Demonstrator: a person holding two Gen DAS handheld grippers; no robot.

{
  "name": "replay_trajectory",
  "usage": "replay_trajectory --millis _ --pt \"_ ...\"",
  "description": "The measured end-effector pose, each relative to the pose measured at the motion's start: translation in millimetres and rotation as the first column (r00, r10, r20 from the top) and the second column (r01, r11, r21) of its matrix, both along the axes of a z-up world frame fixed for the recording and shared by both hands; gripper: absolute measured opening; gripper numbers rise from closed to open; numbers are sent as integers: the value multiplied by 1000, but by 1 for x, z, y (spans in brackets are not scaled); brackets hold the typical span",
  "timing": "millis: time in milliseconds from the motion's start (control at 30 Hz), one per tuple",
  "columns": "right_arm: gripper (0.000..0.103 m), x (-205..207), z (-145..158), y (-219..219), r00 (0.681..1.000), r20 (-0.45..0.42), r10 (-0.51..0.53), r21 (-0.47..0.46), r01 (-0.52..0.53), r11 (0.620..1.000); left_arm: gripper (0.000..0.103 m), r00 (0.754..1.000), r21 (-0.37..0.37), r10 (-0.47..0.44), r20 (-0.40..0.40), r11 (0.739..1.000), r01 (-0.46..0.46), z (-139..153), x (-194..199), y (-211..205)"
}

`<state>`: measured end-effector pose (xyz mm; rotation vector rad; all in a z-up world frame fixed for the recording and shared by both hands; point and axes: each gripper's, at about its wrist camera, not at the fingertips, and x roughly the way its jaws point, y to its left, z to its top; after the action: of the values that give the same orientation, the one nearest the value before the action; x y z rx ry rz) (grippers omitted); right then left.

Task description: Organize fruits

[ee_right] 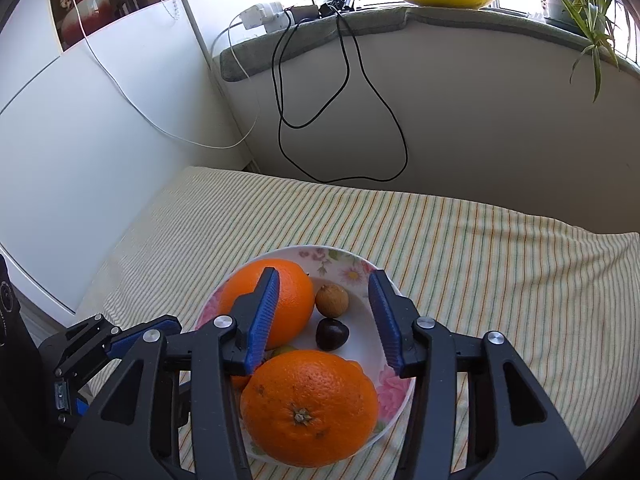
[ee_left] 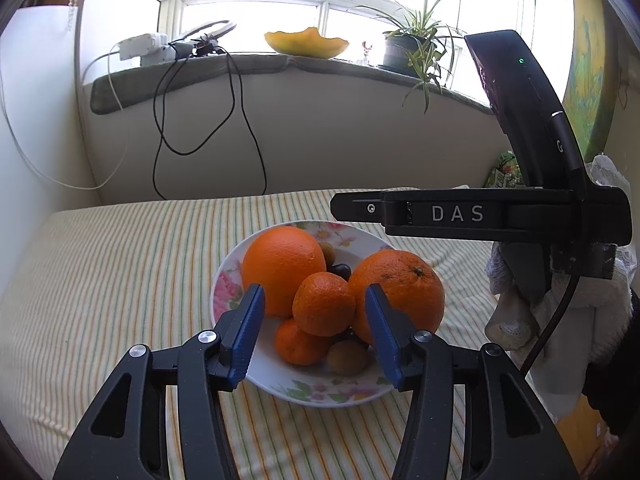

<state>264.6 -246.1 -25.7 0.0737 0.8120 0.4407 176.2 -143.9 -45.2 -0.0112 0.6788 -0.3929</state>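
Both the left gripper (ee_left: 315, 320) and right gripper (ee_right: 324, 316) are being held open, empty, at lower centre over the fruit plate (ee_left: 224, 280), where centring on one orange (ee_right: 310, 408) is being advised.

Both the left tool (ee_left: 314, 322) and right tool (ee_right: 324, 314) tilt downward, jaws parted, gripping nothing.

A floral plate (ee_left: 228, 288) on the striped bed holds two large oranges (ee_left: 282, 266), two small mandarins (ee_left: 324, 304) piled between them, a walnut (ee_right: 331, 300) and a dark chestnut (ee_right: 332, 334).
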Motion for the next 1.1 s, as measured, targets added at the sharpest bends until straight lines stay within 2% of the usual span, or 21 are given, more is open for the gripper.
replay_trajectory --millis 200,267,500,633,867,1100 --pt "60 -2 0 -1 1000 -4 -8 -9 7 1000 65 1000 -4 6 -5 1000 -6 0 0 2" --pt "70 -3 1 -2 1000 -1 -11 -5 11 1000 67 1000 -6 11 -9 1000 -11 0 -1 3" --pt "72 -11 6 -5 1000 6 -18 7 18 1000 73 1000 -13 25 -9 1000 -25 3 -7 7" --pt "85 -18 9 -7 999 21 -24 11 24 1000 75 999 -13 33 -1 999 -33 5 -11 10" --pt "85 -35 18 -9 997 49 -60 9 60 998 75 998 -22 64 12 998 -64 9 -20 20" --pt "86 -65 37 -9 978 152 -140 -42 148 988 75 993 -18 110 45 994 -109 15 -31 34"
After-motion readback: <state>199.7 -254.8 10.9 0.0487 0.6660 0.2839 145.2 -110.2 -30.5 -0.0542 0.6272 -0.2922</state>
